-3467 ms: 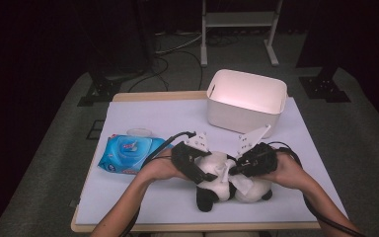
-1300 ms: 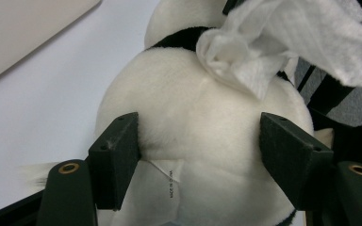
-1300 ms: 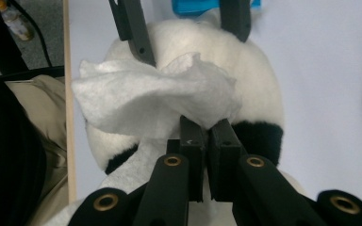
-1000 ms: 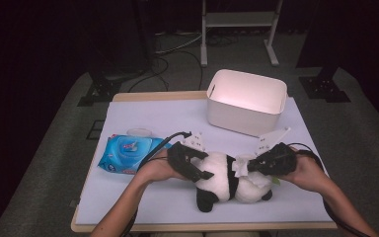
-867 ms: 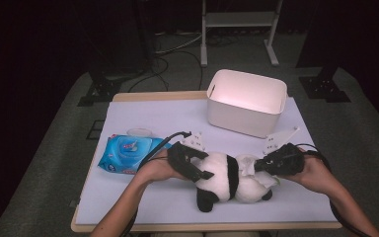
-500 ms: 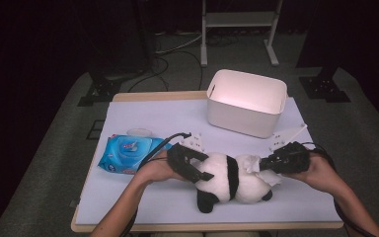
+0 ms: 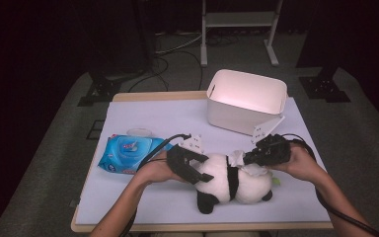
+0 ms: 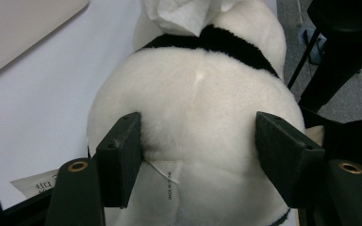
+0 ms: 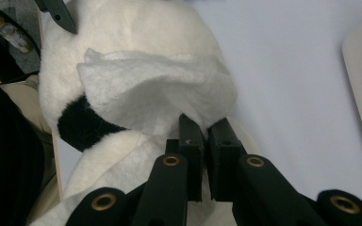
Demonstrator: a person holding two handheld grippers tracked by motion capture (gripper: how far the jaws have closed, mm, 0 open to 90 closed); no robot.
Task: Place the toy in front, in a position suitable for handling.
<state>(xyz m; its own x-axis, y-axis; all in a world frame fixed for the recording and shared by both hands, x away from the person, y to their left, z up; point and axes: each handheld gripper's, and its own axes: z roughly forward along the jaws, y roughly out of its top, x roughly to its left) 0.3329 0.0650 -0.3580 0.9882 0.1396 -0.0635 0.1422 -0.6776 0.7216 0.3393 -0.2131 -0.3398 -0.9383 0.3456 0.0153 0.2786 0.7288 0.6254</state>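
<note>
Soft, light toy panda [image 8: 198, 122] sits squeezed between the left gripper [image 8: 207, 155] jaws at its plump rump, while the right gripper [image 9: 202, 155] jaws pinch a limp wipe [image 9: 155, 89] against its back; best held by the body

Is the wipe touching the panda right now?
Touching. In the right gripper view the wipe, pinched in the right gripper, drapes flat against the panda fur.

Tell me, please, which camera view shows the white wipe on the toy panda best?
The right gripper view: the wipe spreads over the panda, pinched in the right gripper. The left gripper view catches a crumpled edge at the top; the high view shows a small white patch.
</note>
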